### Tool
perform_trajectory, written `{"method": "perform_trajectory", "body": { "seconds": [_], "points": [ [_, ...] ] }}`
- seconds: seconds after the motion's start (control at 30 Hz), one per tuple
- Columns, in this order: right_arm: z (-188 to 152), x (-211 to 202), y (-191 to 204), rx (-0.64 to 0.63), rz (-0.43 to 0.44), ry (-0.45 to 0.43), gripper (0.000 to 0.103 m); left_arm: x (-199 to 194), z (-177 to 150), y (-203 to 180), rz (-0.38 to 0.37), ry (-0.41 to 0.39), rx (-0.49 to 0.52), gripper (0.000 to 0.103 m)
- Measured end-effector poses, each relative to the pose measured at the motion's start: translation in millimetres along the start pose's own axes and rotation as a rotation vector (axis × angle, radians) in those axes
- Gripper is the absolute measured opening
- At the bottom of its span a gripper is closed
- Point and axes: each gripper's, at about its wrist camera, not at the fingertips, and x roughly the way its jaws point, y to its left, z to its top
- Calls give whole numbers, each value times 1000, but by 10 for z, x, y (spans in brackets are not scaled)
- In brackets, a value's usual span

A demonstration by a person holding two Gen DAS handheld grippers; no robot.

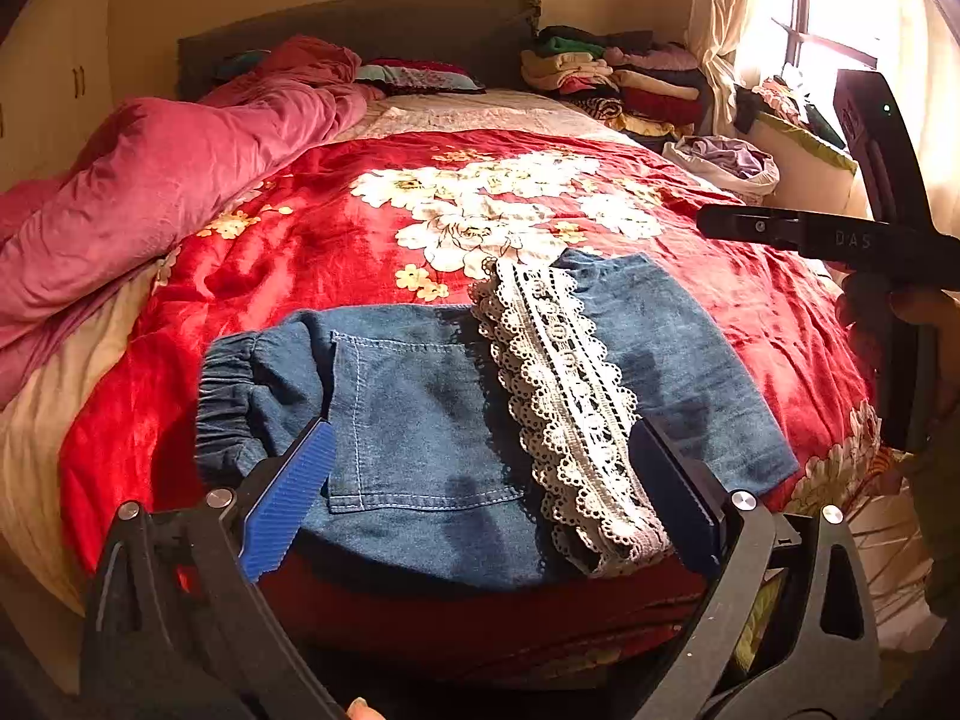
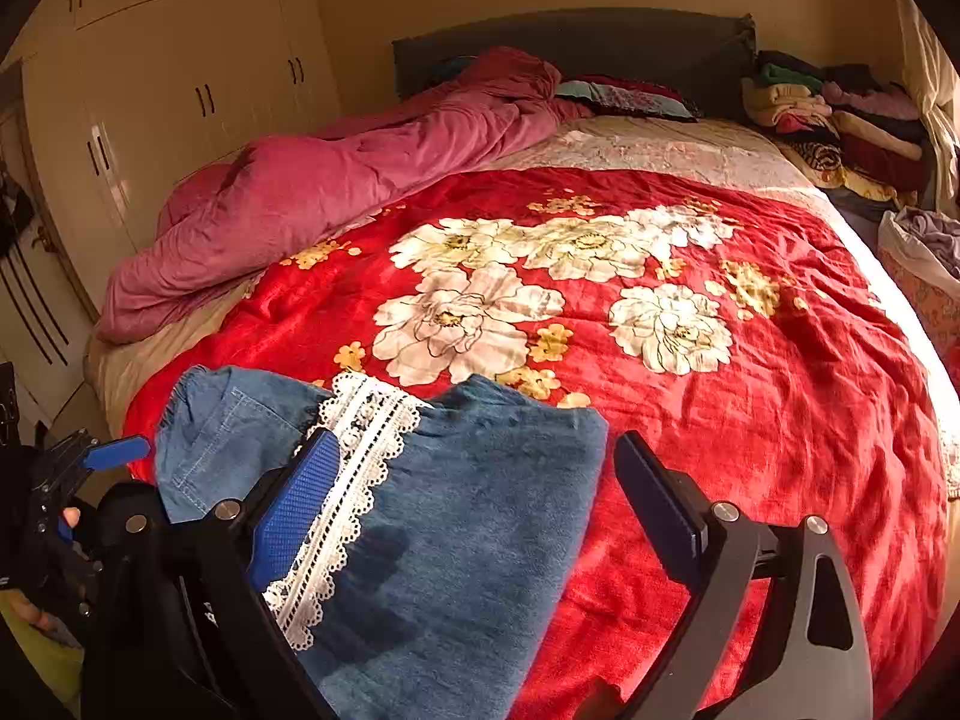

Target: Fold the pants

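Both claws stood released, gripping nothing. The left gripper (image 1: 480, 498) hung over the near edge of the pants (image 1: 420, 420); the right gripper (image 2: 480, 516) straddled their right edge. The pants lay folded at six o'clock on the red blanket (image 2: 750, 420), lace trim (image 1: 564, 396) across the top. Judged near complete; next called for a final fold or smoothing. A clothes pile (image 1: 618, 84) sat at one o'clock.

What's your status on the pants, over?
Left gripper open, right gripper open, both empty above the bed. Denim pants folded on red blanket, lace trim on top. Nothing in the way.
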Motion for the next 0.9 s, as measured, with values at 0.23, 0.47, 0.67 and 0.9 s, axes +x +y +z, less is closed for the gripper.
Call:
{"method": "perform_trajectory", "body": {
  "seconds": [0.23, 0.47, 0.67, 0.9],
  "points": [
    [162, 7, 308, -72, 33, -13, 92, -69, -6, 108, 21, -7, -20, 93],
    [278, 117, 595, -135, 64, -3, 92, -89, -34, 262, 30, -5, -59, 93],
    [331, 248, 845, -187, 89, 16, 92, -96, -89, 422, 44, 11, -97, 93],
    [378, 461, 1097, -238, 123, 57, 92, -80, -185, 619, 62, 40, -141, 93]
  ]
}}
